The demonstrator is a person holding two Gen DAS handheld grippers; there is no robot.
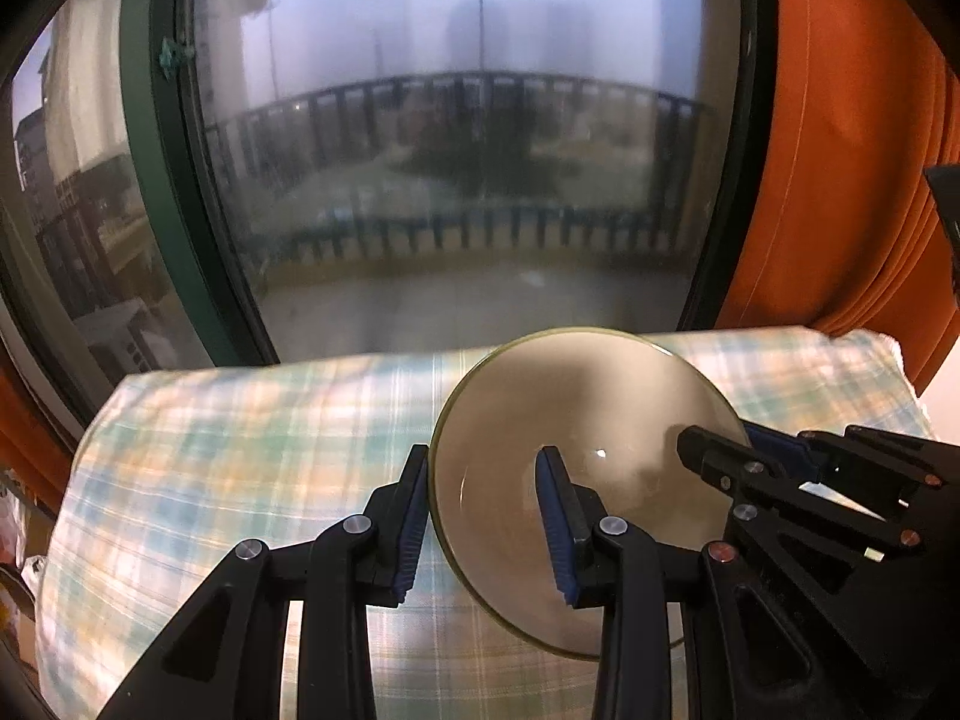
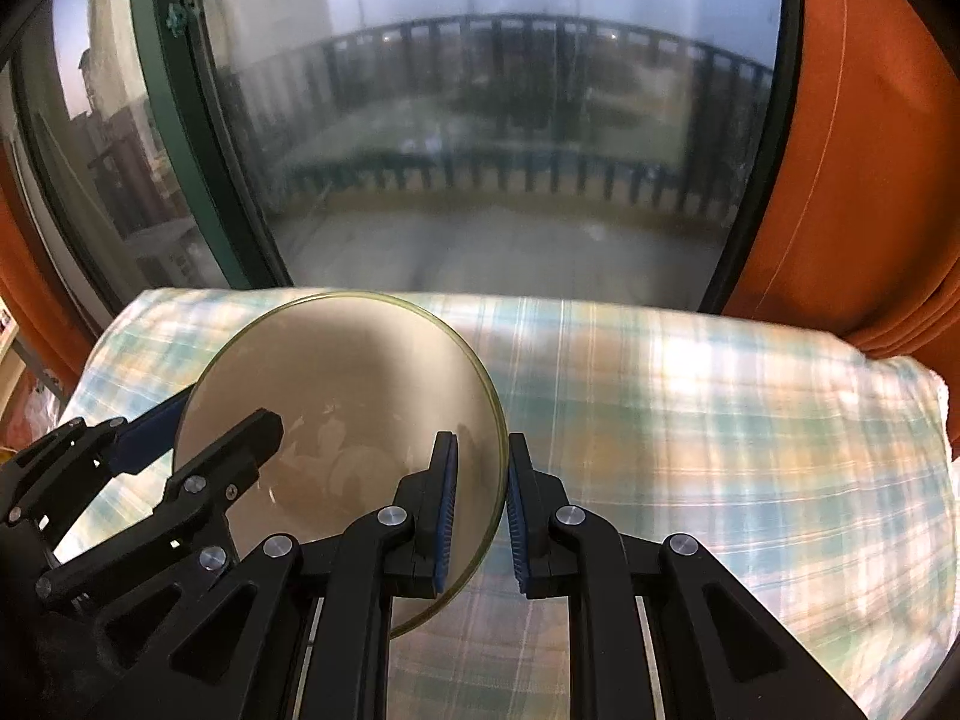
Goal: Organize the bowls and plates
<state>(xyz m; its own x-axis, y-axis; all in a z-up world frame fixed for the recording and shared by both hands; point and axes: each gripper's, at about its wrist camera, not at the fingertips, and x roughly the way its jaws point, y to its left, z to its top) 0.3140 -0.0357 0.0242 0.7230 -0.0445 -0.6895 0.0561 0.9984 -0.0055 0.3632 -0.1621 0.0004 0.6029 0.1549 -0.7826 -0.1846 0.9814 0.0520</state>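
Both grippers pinch one brown glass bowl by opposite edges of its rim, above the plaid cloth.

The left gripper [image 1: 483, 519] has its blue pads narrowed onto the bowl's [image 1: 576, 420] left wall, one finger inside, one outside. The right gripper [image 2: 480, 510] clamps the opposite edge the same way, its jaws almost together on the thin rim. The bowl hangs tilted between them, its hollow facing the cameras, shiny with a few pale smears inside. Under it spreads the checked green-and-yellow cloth [image 2: 690, 420]. Beyond stands a green-framed window [image 1: 156, 168] looking onto a balcony railing, with an orange curtain [image 1: 840, 150] beside it.
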